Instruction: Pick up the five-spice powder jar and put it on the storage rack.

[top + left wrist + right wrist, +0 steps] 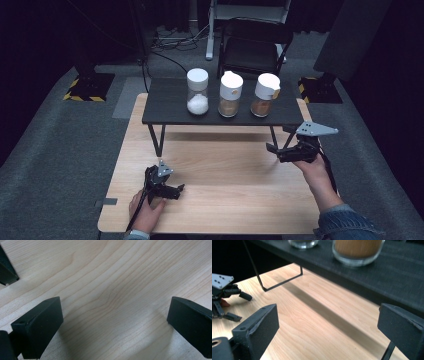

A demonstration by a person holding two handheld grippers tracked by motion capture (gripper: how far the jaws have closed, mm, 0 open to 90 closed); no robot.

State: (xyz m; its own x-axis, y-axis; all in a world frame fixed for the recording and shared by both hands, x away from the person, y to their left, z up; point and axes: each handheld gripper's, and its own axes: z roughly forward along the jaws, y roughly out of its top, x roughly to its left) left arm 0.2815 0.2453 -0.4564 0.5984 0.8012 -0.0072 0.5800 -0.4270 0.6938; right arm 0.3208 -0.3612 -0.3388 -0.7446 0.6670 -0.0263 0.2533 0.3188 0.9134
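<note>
While grey carpet and dark surroundings frame the pale wooden table [220, 170], a black shelf [165, 107] bears three white-capped jars [230, 93]; left tool [175, 190] rests near the front edge, jaws wide and empty; right tool [272, 150] hovers below the shelf's right end, likewise wide open, gripping nothing
</note>
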